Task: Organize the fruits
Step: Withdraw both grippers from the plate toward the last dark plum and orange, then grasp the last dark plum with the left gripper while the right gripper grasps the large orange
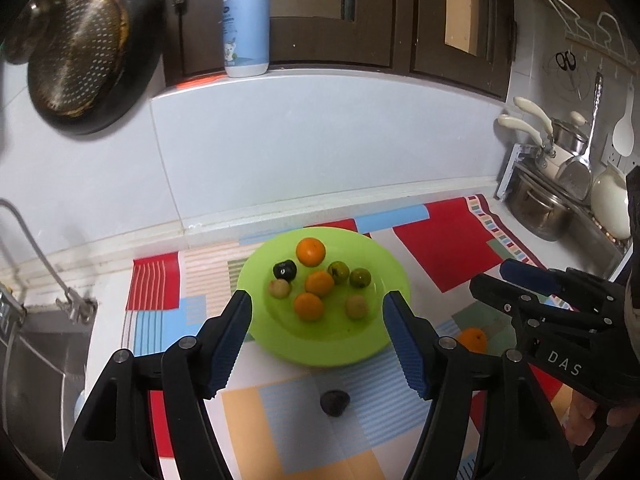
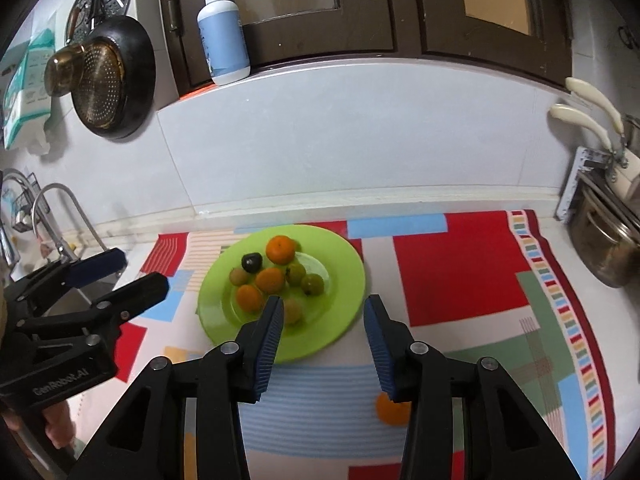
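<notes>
Left claw point(image 1: 318, 336): we see it open, empty.
Right claw point(image 2: 324, 340): open, empty.
Green plate point(image 1: 384, 280): just beyond both claws, holding eight fruits.
Loose orange point(image 2: 390, 414): on the mat under our right claw's right finger.
Dark fruit point(image 1: 334, 402): near, below our left claw.

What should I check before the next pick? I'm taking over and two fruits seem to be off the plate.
1. Left gripper empty, fingers apart: ok.
2. Right gripper empty, fingers apart: ok.
3. All fruit on the green plate: not ok; a loose orange and a dark fruit lie on the mat.
4. Room left on the plate: ok, bare rim at the front.
5. Loose orange clear of the right gripper's fingers: cannot tell, one finger partly hides it.
6. Plate flat on the mat: ok.
</notes>
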`<control>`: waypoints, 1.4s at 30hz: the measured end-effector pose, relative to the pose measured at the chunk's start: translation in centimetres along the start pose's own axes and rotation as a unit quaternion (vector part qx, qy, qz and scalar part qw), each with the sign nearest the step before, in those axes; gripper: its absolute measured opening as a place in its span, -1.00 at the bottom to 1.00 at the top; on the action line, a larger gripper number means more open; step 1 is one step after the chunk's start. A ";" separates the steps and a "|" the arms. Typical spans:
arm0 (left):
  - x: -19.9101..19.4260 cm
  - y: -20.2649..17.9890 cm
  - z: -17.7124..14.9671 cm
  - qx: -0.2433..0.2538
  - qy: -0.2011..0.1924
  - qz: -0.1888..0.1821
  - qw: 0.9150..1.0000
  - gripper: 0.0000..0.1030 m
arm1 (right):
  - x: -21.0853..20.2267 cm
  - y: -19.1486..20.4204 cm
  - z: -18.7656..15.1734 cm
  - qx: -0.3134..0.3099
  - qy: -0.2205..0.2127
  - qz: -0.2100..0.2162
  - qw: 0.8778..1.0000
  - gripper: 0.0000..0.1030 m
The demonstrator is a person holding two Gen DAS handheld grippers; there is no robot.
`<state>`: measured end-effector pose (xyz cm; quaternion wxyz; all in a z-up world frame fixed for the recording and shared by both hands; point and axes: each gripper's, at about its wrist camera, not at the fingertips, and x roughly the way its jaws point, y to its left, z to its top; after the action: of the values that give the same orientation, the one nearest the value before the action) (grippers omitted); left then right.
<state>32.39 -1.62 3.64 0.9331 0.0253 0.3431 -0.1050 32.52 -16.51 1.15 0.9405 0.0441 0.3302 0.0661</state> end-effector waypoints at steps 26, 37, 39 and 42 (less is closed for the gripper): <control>1.9 -1.7 -8.2 -0.023 0.092 0.020 0.995 0.36 | -0.1 -3.2 -7.2 0.022 0.062 -0.052 0.996 -0.07; 4.9 -1.7 -10.0 -0.027 0.129 0.035 0.991 0.36 | 2.8 -4.2 -8.7 0.029 0.100 -0.059 0.993 -0.07; 5.4 -1.7 -10.1 -0.026 0.133 0.038 0.990 0.36 | 3.4 -4.4 -8.7 0.033 0.106 -0.059 0.992 -0.07; 6.1 -1.7 -10.0 -0.024 0.136 0.044 0.989 0.35 | 4.2 -4.7 -8.8 0.037 0.114 -0.058 0.991 -0.07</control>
<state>30.23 -3.20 -7.92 0.8817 0.0317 0.4680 -0.0515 30.73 -20.17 -8.90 0.8969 0.0522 0.4392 0.0040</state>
